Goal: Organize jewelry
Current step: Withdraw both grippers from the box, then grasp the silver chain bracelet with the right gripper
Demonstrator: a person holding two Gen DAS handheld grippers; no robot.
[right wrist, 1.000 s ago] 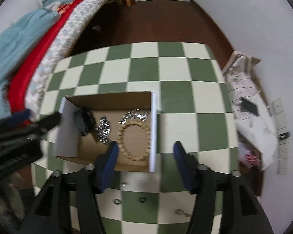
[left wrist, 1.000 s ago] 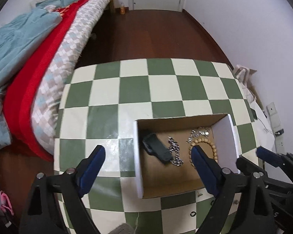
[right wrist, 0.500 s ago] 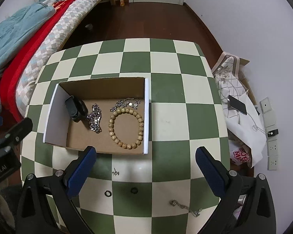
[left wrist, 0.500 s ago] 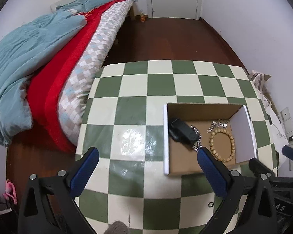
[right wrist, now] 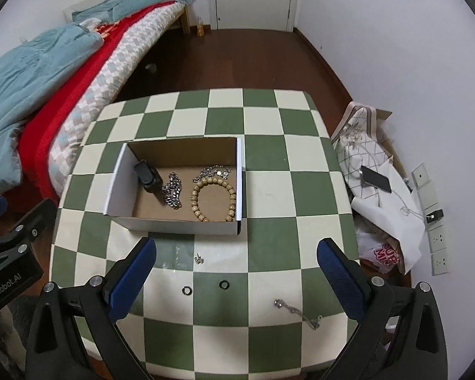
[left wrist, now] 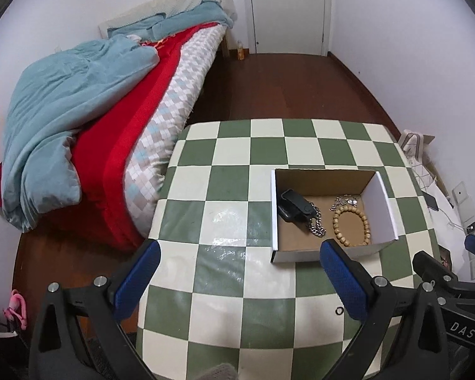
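We find both grippers held above the near edge of the checkered table (right wrist: 269,190), empty. The left gripper (left wrist: 237,275) has its blue-padded fingers (left wrist: 136,278) spread wide, grasping nothing; the right gripper (right wrist: 237,272) is likewise released, its fingers (right wrist: 338,275) far apart.

Nearest to us on the tabletop, in the right wrist view, lies a thin silver chain (right wrist: 297,310). Just beyond it are two small dark rings (right wrist: 186,290) (right wrist: 224,284), apart from each other, and past those a small stud earring (right wrist: 199,258). All four items sit outside the box.

Further back stands an open cardboard box (right wrist: 186,221), white outside and brown inside. We note four items on its floor: a black object (right wrist: 147,175) at the left, touching a heavy silver link chain (right wrist: 172,190), then a wooden bead bracelet (right wrist: 213,198) lying flat at the right, with a silver charm piece (right wrist: 213,171) just behind it.

Beyond the table we record a bed (left wrist: 161,110) with a blue blanket (left wrist: 69,101) to the left, a wooden floor (left wrist: 285,88), and a white door (left wrist: 288,9) in the far wall.
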